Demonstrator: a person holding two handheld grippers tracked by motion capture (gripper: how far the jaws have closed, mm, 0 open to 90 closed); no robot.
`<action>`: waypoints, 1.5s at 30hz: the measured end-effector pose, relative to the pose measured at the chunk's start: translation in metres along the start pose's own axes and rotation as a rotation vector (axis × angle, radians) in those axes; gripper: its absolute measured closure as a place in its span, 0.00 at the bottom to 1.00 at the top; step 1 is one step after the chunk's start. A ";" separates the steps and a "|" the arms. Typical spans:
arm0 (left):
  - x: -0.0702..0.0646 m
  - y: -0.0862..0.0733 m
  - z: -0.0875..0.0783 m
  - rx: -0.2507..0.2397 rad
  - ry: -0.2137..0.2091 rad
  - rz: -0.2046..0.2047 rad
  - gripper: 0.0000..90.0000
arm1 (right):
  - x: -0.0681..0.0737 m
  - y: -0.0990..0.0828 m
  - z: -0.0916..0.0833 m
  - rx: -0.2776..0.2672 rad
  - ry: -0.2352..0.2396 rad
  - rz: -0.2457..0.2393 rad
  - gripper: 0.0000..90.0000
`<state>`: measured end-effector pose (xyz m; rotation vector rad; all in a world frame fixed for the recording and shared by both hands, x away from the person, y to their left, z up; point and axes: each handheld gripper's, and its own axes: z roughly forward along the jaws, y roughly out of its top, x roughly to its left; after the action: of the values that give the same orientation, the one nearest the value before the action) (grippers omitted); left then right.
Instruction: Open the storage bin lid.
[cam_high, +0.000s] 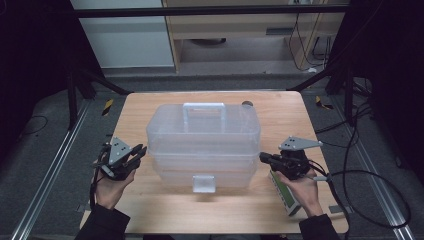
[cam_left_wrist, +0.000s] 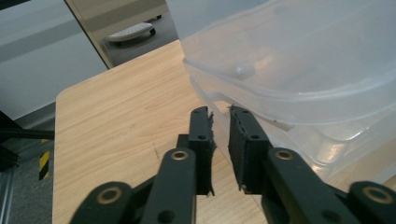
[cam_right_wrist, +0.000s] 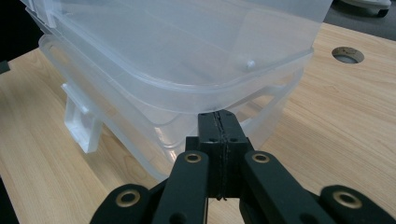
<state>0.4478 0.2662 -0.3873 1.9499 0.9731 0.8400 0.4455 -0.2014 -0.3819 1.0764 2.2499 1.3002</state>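
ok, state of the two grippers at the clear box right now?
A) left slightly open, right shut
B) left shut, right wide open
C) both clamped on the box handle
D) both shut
A: the left gripper shows a narrow empty gap between its jaws, while the right gripper has its pads pressed together, both beside the clear plastic box.

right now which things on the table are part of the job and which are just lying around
In the job:
- clear plastic storage box, lid on, front latch down
- left gripper, jaws slightly apart, nothing between them, at the box's left side
- right gripper, shut and empty, at the box's right side

Lying about:
- green and white device under the right hand
- round hole in the wooden table
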 end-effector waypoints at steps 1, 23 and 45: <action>-0.001 0.000 0.000 -0.002 -0.002 -0.001 0.84 | 0.000 0.000 0.000 0.000 0.000 0.000 1.00; -0.009 -0.005 0.001 -0.034 0.003 0.027 0.74 | 0.000 0.005 -0.002 -0.019 -0.009 -0.001 1.00; -0.013 0.003 0.004 -0.093 0.016 0.013 0.74 | -0.001 0.009 -0.003 -0.037 -0.015 0.001 1.00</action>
<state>0.4456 0.2528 -0.3892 1.8745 0.9156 0.8936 0.4484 -0.2016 -0.3728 1.0714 2.2057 1.3245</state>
